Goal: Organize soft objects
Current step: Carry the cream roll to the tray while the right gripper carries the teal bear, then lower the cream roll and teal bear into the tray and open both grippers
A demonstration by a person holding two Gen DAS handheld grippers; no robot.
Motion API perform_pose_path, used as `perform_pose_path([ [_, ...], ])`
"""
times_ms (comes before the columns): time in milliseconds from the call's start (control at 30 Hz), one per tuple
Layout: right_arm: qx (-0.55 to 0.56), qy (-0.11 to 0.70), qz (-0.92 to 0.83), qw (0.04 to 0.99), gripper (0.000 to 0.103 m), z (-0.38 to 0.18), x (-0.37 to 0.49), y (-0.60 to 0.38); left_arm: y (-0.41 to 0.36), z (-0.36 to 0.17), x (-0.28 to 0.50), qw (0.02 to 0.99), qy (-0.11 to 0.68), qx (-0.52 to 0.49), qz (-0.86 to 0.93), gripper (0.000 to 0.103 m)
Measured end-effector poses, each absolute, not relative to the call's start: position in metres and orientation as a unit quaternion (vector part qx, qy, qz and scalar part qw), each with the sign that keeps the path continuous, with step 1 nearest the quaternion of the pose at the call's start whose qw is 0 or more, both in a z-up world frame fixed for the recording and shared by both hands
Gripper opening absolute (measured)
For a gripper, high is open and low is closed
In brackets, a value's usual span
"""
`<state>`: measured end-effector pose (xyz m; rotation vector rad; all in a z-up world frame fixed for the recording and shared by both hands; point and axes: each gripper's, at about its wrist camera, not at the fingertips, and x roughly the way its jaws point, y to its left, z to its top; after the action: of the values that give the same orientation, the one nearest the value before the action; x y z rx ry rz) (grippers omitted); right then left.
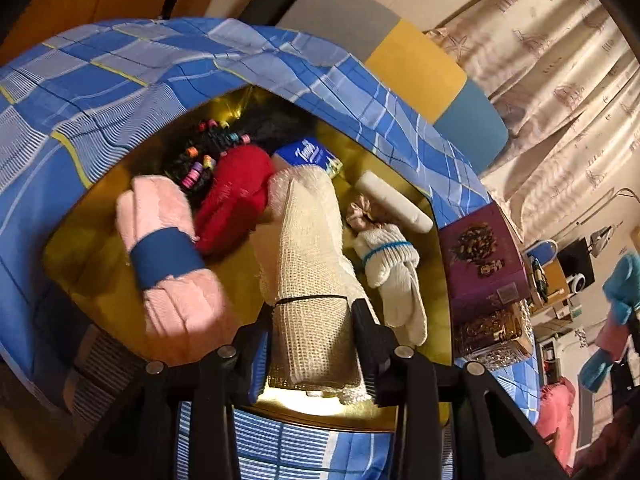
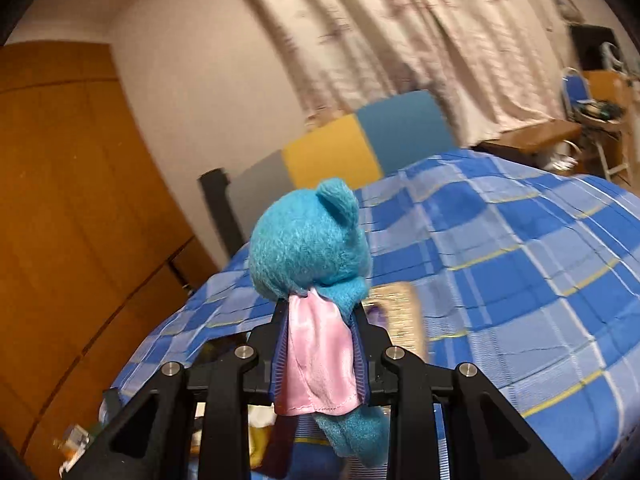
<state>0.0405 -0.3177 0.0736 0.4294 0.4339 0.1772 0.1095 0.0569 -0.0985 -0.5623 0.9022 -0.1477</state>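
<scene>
Soft things gathered in a gold tray (image 1: 436,280) on the blue checked bed.

Lying lengthwise down the tray's middle: cream mesh cloth roll (image 1: 312,264), bound by a thin black band, near end between the left gripper's fingers (image 1: 366,332). To its left: pink towel roll (image 1: 168,248) with a blue band, tilted; beyond it a red knitted piece (image 1: 236,196) and a black piece strung with coloured beads (image 1: 204,156). To its right: white knit gloves (image 1: 394,264) tied with blue cord, a small beige pouch (image 1: 360,212), a white tube (image 1: 394,202). At the far end: blue tissue pack (image 1: 308,154). Held upright, clamped at the pink satin cape: teal plush bear (image 2: 308,240), seen from behind, above the bed.
</scene>
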Motion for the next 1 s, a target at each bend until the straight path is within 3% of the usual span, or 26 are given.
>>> perform_pose_path([
  [100, 0.197, 0.223, 0.115, 0.948, 0.028, 0.074, 0.047, -0.292, 0.061, -0.097, 0.105, 0.853, 0.430, -0.286, -0.071, 0.047],
  [433, 0.175, 0.301, 0.198, 0.916, 0.028, 0.047, 0.077, -0.214, 0.077, -0.087, 0.093, 0.869, 0.417, -0.261, -0.051, 0.048],
  [1000, 0.150, 0.428, 0.192, 0.870, 0.029, -0.025, 0.186, -0.120, 0.086, -0.049, 0.082, 0.908, 0.397, -0.131, 0.018, 0.048],
])
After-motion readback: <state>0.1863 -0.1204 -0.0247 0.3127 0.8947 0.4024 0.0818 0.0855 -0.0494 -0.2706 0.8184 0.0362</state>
